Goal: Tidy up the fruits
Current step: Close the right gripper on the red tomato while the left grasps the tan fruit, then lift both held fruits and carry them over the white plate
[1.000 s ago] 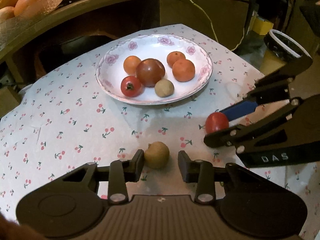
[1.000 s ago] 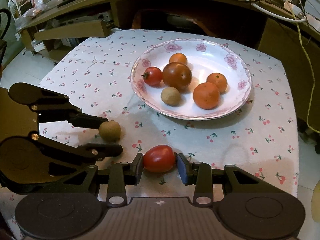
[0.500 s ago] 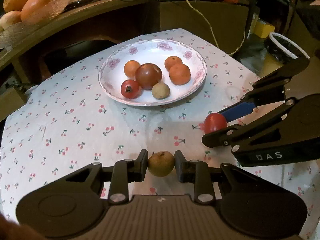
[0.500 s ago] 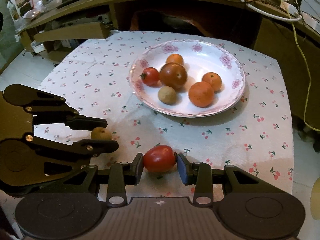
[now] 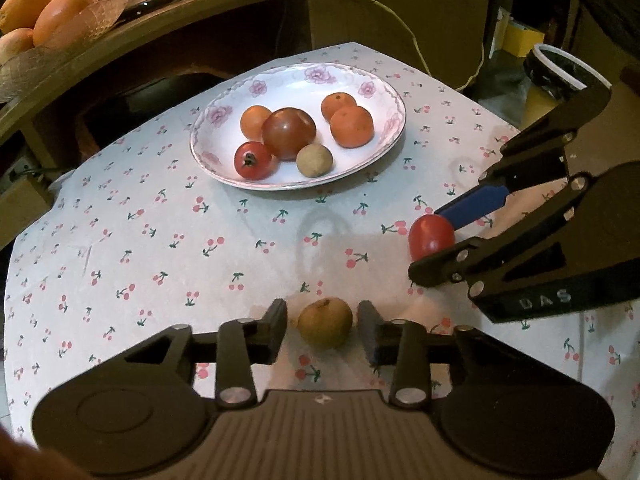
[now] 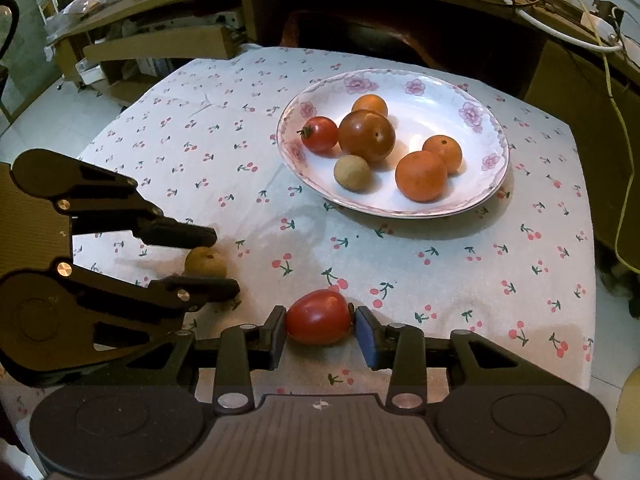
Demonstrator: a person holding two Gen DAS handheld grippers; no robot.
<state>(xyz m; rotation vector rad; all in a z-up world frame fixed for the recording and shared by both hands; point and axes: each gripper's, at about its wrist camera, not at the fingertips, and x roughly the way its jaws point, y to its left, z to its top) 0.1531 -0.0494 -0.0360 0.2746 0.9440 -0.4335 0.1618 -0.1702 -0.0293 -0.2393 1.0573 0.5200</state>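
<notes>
A small brown fruit [image 5: 325,322] lies between the fingers of my left gripper [image 5: 322,330]; the jaws stand apart with a gap on each side of it. It also shows in the right wrist view [image 6: 205,261]. My right gripper [image 6: 320,328] is shut on a red tomato [image 6: 319,317], which also shows in the left wrist view [image 5: 431,236]. A white flowered plate [image 5: 372,76] at the far middle of the table holds several fruits: oranges, tomatoes and a brown fruit.
The table has a white cherry-print cloth [image 5: 160,240]. A wooden desk [image 5: 180,12] with cables and a basket of oranges [image 5: 36,16] stands behind it. A bin with a white rim [image 5: 560,68] is at the far right.
My left gripper closed on the brown fruit half a second ago and has now opened; the fruit sits loose between the fingers. My right gripper keeps hold of the tomato.
</notes>
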